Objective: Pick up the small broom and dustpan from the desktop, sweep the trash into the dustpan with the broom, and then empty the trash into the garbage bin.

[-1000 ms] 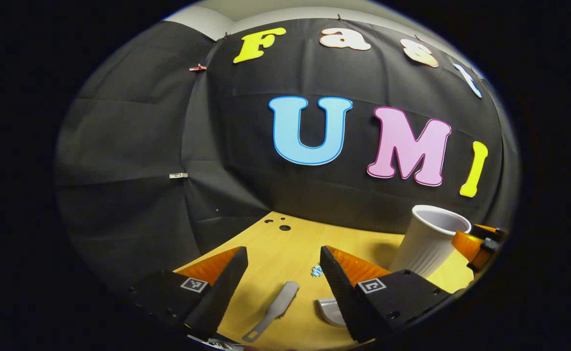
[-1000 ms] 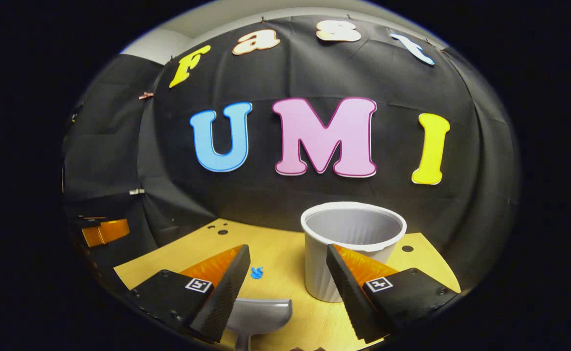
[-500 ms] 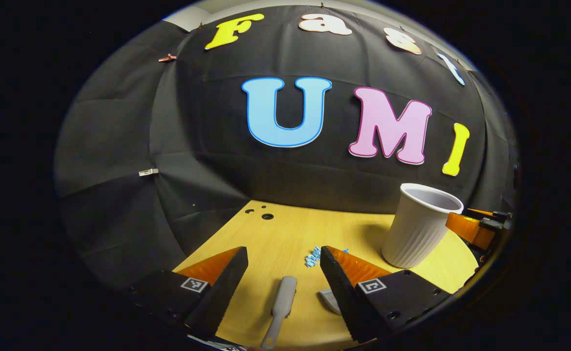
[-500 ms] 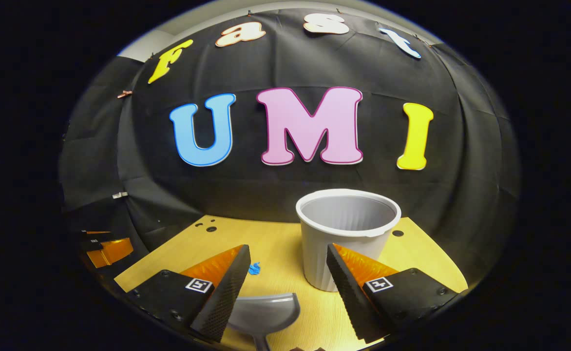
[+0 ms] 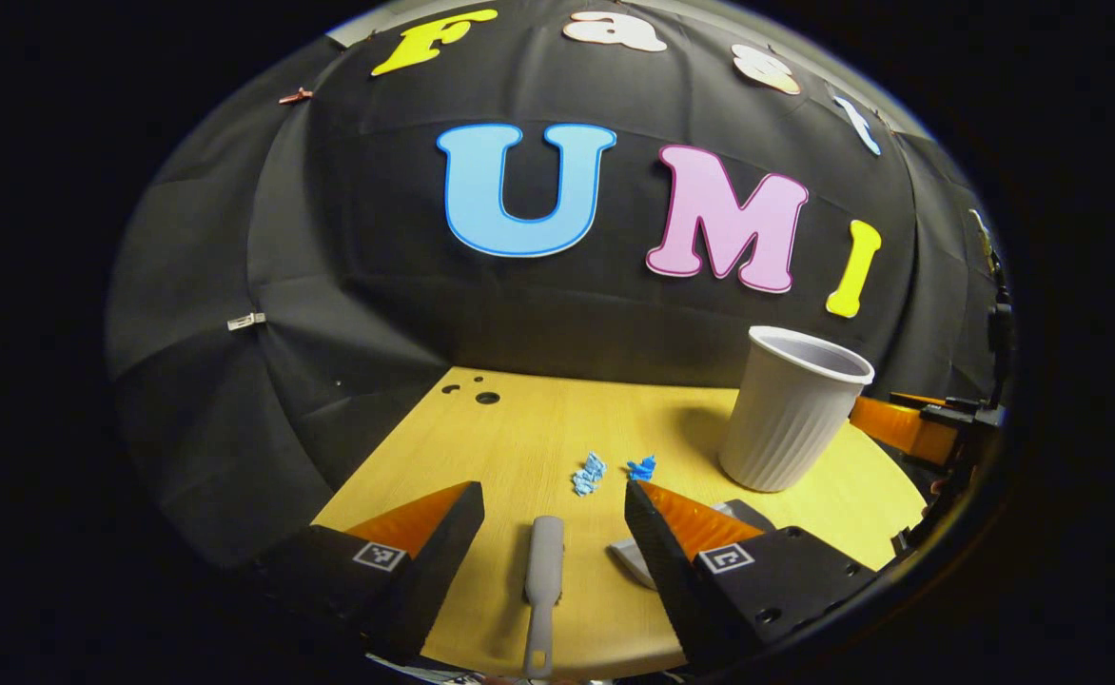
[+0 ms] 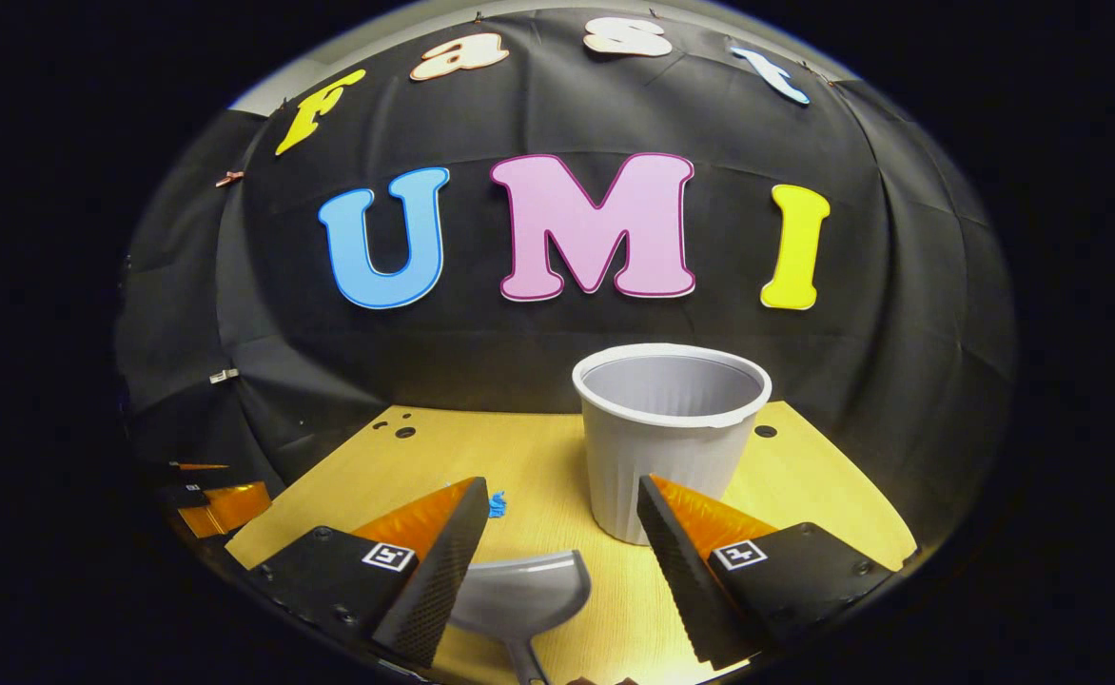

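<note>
Left gripper view: we see the left claw (image 5: 554, 514) spread wide over the worktop (image 5: 519, 428), the broom (image 5: 542, 580) lying between its fingers, blue trash (image 5: 588, 474) beyond, garbage bin (image 5: 790, 409) far right.

Right gripper view: the right claw (image 6: 562, 518) gapes, empty, above the dustpan (image 6: 519, 599); bin just beyond.

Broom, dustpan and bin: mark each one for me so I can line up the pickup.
broom (image 5: 543, 561): left gripper view, on the grey handle lying on the desk.
dustpan (image 6: 522, 597): right gripper view, on the grey scoop.
garbage bin (image 6: 667, 457): right gripper view, on its ribbed white wall.
</note>
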Tool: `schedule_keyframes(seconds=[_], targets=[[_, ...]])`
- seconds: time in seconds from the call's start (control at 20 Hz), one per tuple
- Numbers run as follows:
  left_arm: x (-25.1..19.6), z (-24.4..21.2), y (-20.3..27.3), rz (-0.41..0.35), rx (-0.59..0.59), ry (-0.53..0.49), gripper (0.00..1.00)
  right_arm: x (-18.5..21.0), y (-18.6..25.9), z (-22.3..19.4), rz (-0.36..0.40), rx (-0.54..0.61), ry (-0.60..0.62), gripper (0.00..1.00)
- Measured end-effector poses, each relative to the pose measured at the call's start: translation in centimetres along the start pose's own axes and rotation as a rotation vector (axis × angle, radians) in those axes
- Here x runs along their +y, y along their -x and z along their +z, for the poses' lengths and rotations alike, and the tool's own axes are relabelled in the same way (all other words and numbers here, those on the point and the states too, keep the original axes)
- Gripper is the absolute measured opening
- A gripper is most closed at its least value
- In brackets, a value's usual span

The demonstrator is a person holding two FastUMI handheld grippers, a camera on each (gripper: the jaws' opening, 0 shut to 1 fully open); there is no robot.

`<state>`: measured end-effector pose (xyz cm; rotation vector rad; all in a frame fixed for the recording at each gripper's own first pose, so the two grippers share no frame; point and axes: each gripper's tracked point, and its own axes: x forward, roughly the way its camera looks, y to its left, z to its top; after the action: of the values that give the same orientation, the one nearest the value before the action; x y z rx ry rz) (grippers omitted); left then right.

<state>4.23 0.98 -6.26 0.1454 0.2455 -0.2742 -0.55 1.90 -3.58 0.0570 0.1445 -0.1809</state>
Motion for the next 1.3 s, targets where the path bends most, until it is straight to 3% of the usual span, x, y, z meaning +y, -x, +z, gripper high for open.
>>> schedule_keyframes(seconds=[0.2,0.25,0.35,0.5,0.95,1.3], targets=[[0.4,-2.4,-1.0,-0.008,0.123,0.031,0.96,0.4,0.1,-1.4,0.005,0.048,0.018,0.97],[0.5,-3.3,-1.0,-0.013,0.157,0.045,0.92,0.6,0.2,-1.6,0.01,0.058,0.016,0.98],[0.6,-5.2,-1.3,-0.026,0.225,0.063,0.96,0.7,0.1,-2.2,0.015,0.077,0.022,0.97],[1.7,-8.4,-2.0,-0.006,0.319,0.046,0.96,0.7,0.5,-3.1,0.02,0.104,0.033,0.97],[1.3,-16.0,-4.1,-0.049,0.54,0.056,0.94,-0.1,0.4,-5.5,0.021,0.174,0.037,0.97],[1.5,-19.8,-6.5,-0.069,0.702,-0.068,0.92,1.6,-0.9,-8.2,0.057,0.246,0.056,0.98]])
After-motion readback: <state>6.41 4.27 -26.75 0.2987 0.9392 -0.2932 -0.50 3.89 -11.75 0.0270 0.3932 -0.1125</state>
